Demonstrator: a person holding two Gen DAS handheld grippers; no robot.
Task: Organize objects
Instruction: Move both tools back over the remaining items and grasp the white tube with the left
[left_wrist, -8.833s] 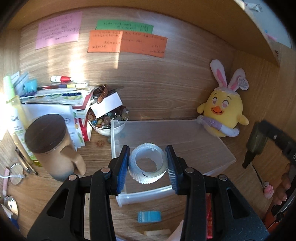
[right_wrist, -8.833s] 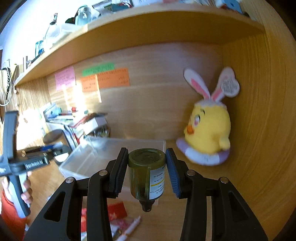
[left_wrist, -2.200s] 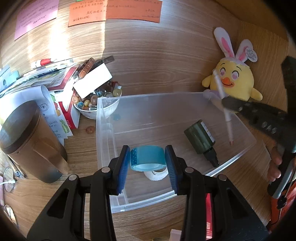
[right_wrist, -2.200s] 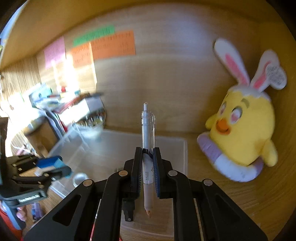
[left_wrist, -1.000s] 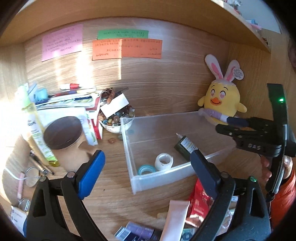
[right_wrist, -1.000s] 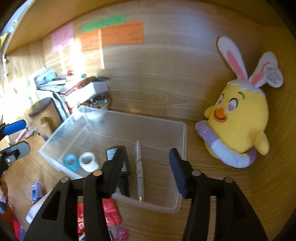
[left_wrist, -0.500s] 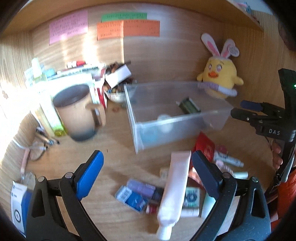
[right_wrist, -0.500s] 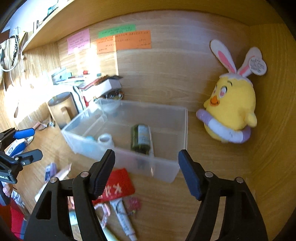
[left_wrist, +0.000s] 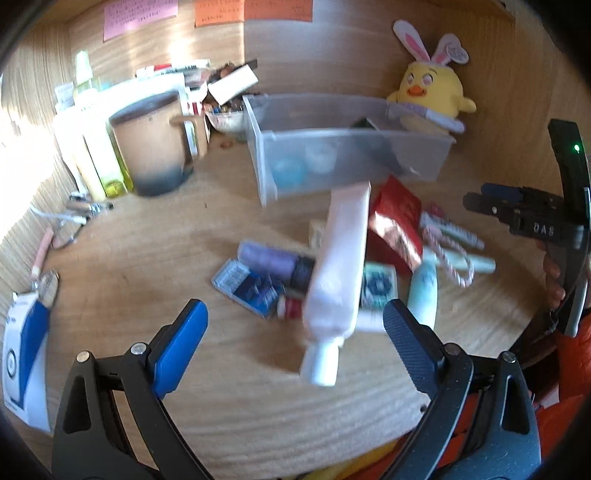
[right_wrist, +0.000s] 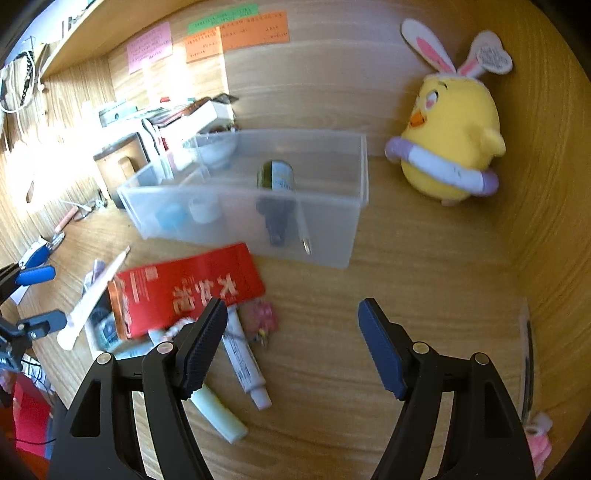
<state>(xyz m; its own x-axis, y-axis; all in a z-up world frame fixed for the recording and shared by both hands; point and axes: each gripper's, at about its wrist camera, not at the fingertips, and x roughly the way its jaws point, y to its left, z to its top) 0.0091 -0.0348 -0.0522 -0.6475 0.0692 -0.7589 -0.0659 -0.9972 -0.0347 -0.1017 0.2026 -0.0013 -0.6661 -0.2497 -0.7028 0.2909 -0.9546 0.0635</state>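
A clear plastic bin stands at the back of the desk and holds a blue tape roll, a white tape roll, a green bottle and a pen. In front of it lies a loose pile: a white-pink tube, a red packet, a purple and blue case, small tubes. My left gripper is open and empty above the pile. My right gripper is open and empty over the desk right of the pile.
A yellow bunny-eared plush chick sits at the back right corner. A brown lidded mug, bottles, books and a bowl of beads crowd the back left. A white-blue box lies at the left edge. Wooden walls close the back and right.
Both grippers have pulled back from the bin and tilted down towards the pile on the desk. Both stay open and empty.
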